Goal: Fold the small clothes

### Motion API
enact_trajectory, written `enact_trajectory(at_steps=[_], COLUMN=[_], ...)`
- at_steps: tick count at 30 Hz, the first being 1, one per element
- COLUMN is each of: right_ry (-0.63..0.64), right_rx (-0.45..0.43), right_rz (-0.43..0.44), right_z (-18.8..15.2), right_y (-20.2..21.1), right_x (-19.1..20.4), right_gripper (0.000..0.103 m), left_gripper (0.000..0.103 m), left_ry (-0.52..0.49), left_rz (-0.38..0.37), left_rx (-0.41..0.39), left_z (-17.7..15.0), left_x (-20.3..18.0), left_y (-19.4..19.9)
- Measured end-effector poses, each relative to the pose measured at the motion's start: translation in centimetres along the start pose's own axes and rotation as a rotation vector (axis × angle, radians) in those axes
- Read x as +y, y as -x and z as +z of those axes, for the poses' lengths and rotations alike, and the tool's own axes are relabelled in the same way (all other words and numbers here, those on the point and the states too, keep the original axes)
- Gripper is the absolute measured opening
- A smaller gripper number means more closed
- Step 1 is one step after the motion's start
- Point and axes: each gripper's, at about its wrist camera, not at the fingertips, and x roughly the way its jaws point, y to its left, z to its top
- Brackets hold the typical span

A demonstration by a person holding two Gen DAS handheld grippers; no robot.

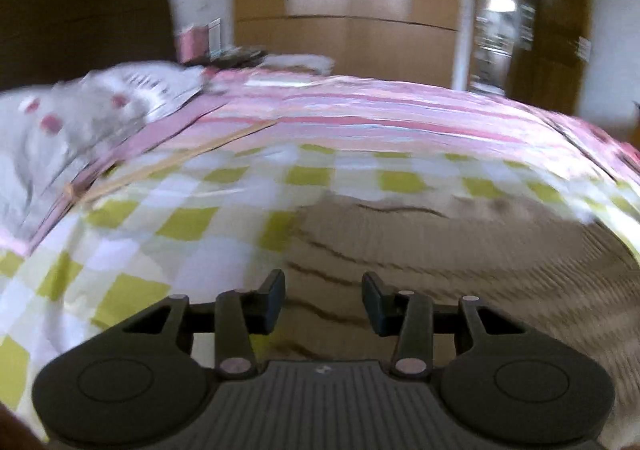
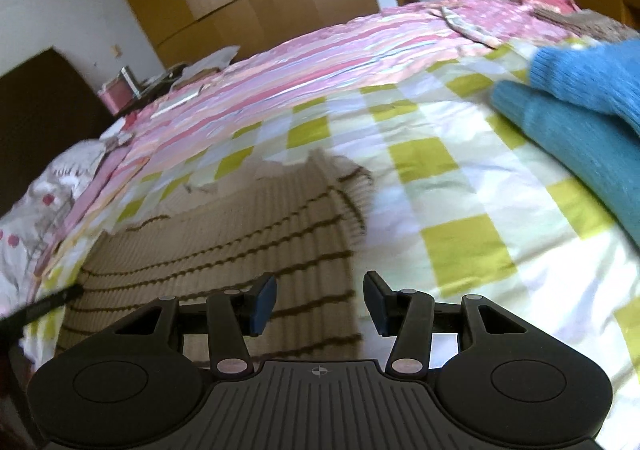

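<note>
Both the left gripper and the right gripper are partly open and hold nothing, over a ribbed tan sweater on the checked cloth; a fuzzy blue knit lies near its far right edge.

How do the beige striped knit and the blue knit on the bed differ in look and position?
The beige striped knit is tan with thin dark brown stripes; the blue knit is plain, in two blue shades. The beige one lies just ahead of the right gripper; the blue one lies farther right, at the picture's edge. Both are ribbed and rest on the checked sheet.
</note>
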Motion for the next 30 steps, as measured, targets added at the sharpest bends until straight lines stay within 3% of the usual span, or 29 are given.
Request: enact_trajectory(at_steps=[8,12,19,24,30], right_ry=[-0.111,-0.180,-0.215,-0.215,-0.220], right_rx=[-0.014,-0.013,0.003,0.016,0.015], right_rz=[0.025,0.047,0.064,0.081,0.118], right_z=[-1.1,-1.8,-2.9,-2.9,-1.1], right_y=[2.6,3.8,4.5,3.7,1.8], right_x=[-4.5,-7.1,-9.7,-10.0,-9.4], right_gripper=[0.048,0.048,0.049,0.049,0.051], left_gripper=[0.050,0.051,0.051,0.051,0.051], left_ry=[-0.391,-0.615,-0.714,-0.791,-0.738], left_rz=[-0.292,-0.325,-0.315,-0.283,-0.263], left_rx=[-0.060,-0.109,-0.109,-0.190,-0.191], left_z=[-5.1,-8.3,-9.9,-10.9,-9.6], left_x=[-12.1,-17.2,-21.2,-23.5,-24.8], left_y=[7.1,8.4,7.6,7.4,6.1])
